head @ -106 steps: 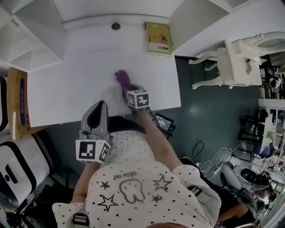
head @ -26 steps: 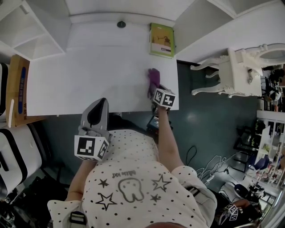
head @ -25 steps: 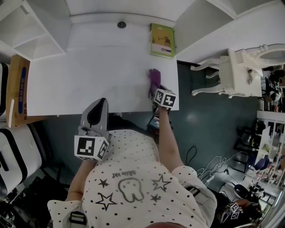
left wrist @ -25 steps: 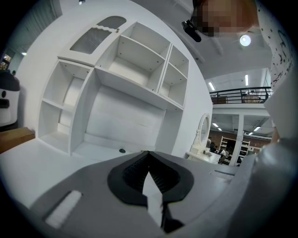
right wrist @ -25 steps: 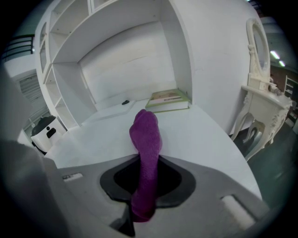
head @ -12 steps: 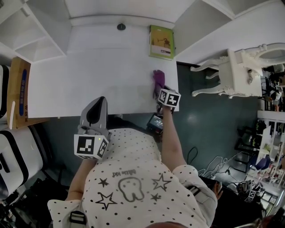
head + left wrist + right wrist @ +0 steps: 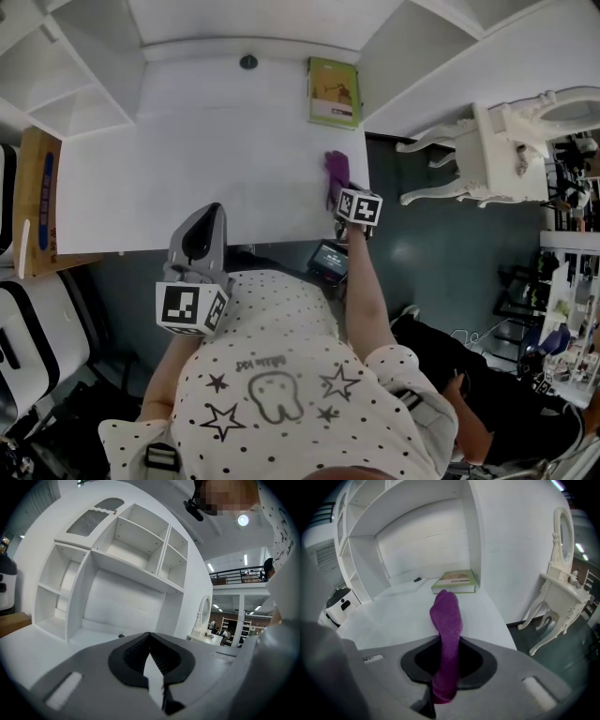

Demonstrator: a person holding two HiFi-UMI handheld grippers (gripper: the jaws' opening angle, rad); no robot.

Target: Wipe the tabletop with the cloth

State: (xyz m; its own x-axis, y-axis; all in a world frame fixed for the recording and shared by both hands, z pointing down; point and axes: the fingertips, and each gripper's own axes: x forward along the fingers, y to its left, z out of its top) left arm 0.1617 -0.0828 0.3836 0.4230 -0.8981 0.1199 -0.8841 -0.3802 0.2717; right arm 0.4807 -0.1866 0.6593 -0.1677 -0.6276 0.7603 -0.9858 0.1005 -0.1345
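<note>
A purple cloth [image 7: 337, 170] lies on the white tabletop [image 7: 187, 159] near its right front corner, and my right gripper [image 7: 345, 190] is shut on its near end. In the right gripper view the purple cloth [image 7: 446, 625] runs from between the jaws out onto the tabletop [image 7: 393, 616]. My left gripper [image 7: 202, 236] hangs off the table's front edge at the person's chest, jaws closed with nothing in them. The left gripper [image 7: 150, 660] points at the white shelving.
A green book [image 7: 333, 93] lies at the table's back right, and a small dark knob [image 7: 247, 62] sits at the back edge. White shelving [image 7: 56, 66] borders the left. A cardboard box [image 7: 36, 202] stands left, an ornate white table [image 7: 497, 141] right, and a dark device [image 7: 330, 260] below the front edge.
My right gripper has dragged the purple cloth from the table's middle to its right edge, and over the last second a little further right and back. The left gripper has stayed put.
</note>
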